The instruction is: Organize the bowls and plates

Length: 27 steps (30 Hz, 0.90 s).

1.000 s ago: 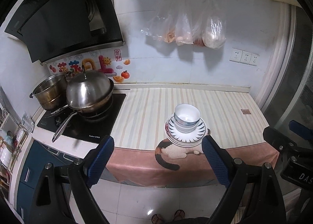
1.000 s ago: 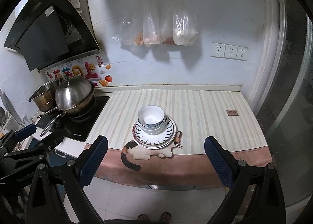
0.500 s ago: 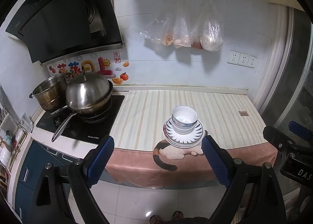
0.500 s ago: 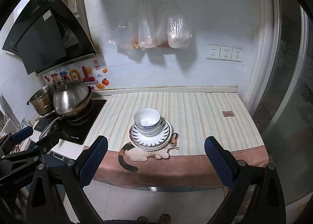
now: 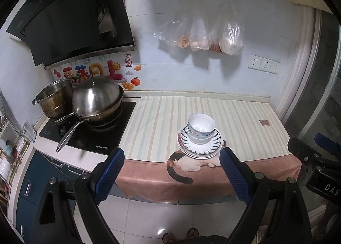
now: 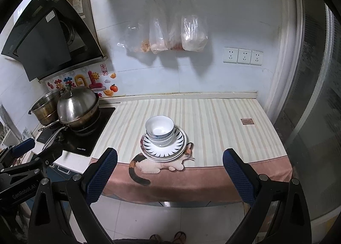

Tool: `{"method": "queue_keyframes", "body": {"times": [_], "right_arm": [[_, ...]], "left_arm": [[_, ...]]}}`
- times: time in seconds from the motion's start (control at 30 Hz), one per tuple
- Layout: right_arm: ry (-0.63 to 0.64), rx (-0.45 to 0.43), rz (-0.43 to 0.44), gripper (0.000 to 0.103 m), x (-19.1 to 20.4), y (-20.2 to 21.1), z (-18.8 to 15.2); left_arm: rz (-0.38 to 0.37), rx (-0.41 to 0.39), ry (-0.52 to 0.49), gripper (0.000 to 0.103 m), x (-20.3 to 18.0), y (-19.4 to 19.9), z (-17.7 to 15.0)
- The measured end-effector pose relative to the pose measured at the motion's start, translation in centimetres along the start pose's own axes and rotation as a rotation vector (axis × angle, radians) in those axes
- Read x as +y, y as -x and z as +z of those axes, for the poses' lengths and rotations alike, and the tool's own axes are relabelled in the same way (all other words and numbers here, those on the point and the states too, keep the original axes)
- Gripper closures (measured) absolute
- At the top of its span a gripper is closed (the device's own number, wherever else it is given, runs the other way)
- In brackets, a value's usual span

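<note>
Bowls [image 6: 159,130], nested two deep, sit on a stack of plates [image 6: 163,148] at the near edge of a striped counter mat [image 6: 213,120], just above its printed cat. Both grippers hang back over the floor, well short of the counter, each with blue-padded fingers spread wide and holding nothing.

From the left gripper [image 5: 172,158] the stack lies ahead and to the right, close by the right-hand finger's tip. From the right gripper [image 6: 169,157] it lies ahead and only slightly left of centre, so the right one appears better lined up for a straight reach. The round stack offers no long axis; its rims face up.

The left wrist view shows the plates [image 5: 200,144] and bowls [image 5: 201,127] with the right gripper's body at far right. The right wrist view shows the left gripper low at left, beside the stove [image 6: 85,137] and its lidded pan [image 6: 77,105].
</note>
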State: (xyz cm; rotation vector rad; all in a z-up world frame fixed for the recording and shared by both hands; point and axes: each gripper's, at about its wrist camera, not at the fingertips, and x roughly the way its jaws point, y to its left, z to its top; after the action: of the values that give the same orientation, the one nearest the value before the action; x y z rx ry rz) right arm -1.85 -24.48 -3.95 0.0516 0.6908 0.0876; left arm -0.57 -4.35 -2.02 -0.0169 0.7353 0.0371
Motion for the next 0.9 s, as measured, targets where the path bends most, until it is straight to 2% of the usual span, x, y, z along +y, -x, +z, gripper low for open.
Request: {"method": "queue_keyframes", "body": {"times": [0.9], "right_arm": [[-0.009,-0.013,-0.020,0.002,0.37,0.78,0.06]], "left_arm": [[-0.010,-0.010,0.007,0.011,-0.39,0.70,-0.02]]}}
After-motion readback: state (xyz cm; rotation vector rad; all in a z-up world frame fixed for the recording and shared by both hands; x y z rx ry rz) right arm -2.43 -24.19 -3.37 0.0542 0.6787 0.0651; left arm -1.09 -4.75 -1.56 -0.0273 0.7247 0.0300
